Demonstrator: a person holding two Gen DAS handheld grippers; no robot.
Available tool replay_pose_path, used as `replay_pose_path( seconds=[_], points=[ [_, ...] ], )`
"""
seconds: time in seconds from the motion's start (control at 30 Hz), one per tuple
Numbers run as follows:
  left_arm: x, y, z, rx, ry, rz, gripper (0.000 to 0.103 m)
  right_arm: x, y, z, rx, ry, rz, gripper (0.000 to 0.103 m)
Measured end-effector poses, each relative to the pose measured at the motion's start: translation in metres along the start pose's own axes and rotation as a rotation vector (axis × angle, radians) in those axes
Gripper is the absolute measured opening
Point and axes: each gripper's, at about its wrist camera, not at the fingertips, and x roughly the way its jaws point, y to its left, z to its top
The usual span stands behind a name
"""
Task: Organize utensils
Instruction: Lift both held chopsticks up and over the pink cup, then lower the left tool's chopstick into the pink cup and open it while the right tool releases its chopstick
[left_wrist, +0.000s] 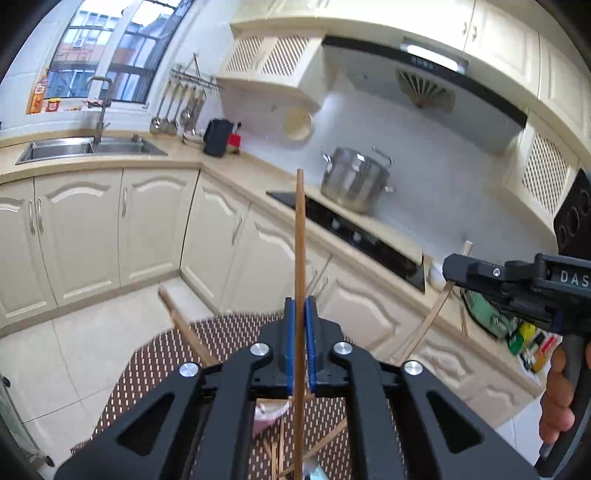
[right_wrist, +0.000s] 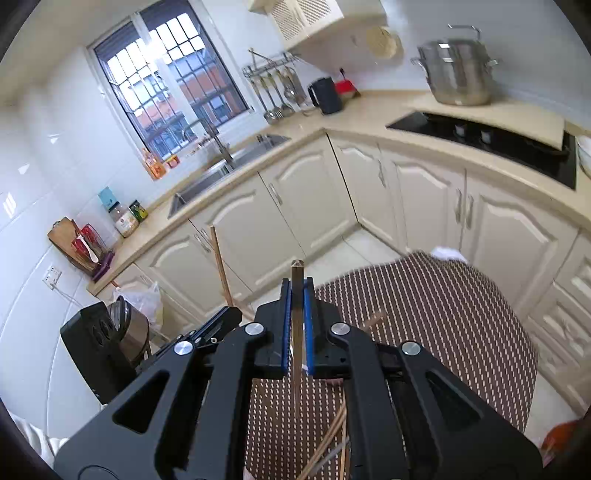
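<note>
The left gripper (left_wrist: 300, 306) pinches a brown wooden chopstick (left_wrist: 300, 258) between its blue pads (left_wrist: 290, 332). The stick's long axis runs nearly vertical in the left wrist view: its far end points up past the cooktop edge, and its near end passes down between the jaws toward the mat below. The stick is round, slim, uniform mid-brown, with a blunt squared top.

The right gripper (right_wrist: 296, 291) pinches a second chopstick (right_wrist: 297, 332) between its blue ribbed pads (right_wrist: 284, 332). This stick is paler, grey-brown and square in section. Its thick square end points away from the camera, just beyond the fingertips; the shaft tapers to a fine tip pointing back and down toward the mat. From the left wrist view the same stick (left_wrist: 436, 310) hangs slanted, upper end to the right, lower end to the left, under the right gripper (left_wrist: 448, 267). A person's hand (left_wrist: 557, 398) grips that tool's handle at the right edge.

Both sticks are held clear above a brown dotted mat (right_wrist: 443, 314). More loose chopsticks (right_wrist: 328, 443) lie crossed on the mat near the cameras; their number cannot be told.

Far behind: cream cabinets (left_wrist: 85, 229), a steel sink (left_wrist: 74, 147), a black cooktop (left_wrist: 362, 232) and a steel stockpot (left_wrist: 354, 177) on the counter.
</note>
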Motion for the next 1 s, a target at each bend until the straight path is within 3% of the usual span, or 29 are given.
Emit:
replay_pose_path(
  seconds=[0.3,0.77,1.0],
  points=[
    [0.013,0.000,0.024,-0.025,-0.095,0.032,0.005,0.010,0.005,0.034,-0.062,-0.059,-0.023,0.007],
    [0.048,0.007,0.022,-0.014,-0.090,0.094,0.005,0.039,-0.003,0.010,-0.090,-0.010,-0.083,0.007],
    [0.068,0.006,0.008,-0.006,-0.041,0.118,0.005,0.046,-0.005,-0.013,-0.086,0.041,-0.108,0.007]
  ],
)
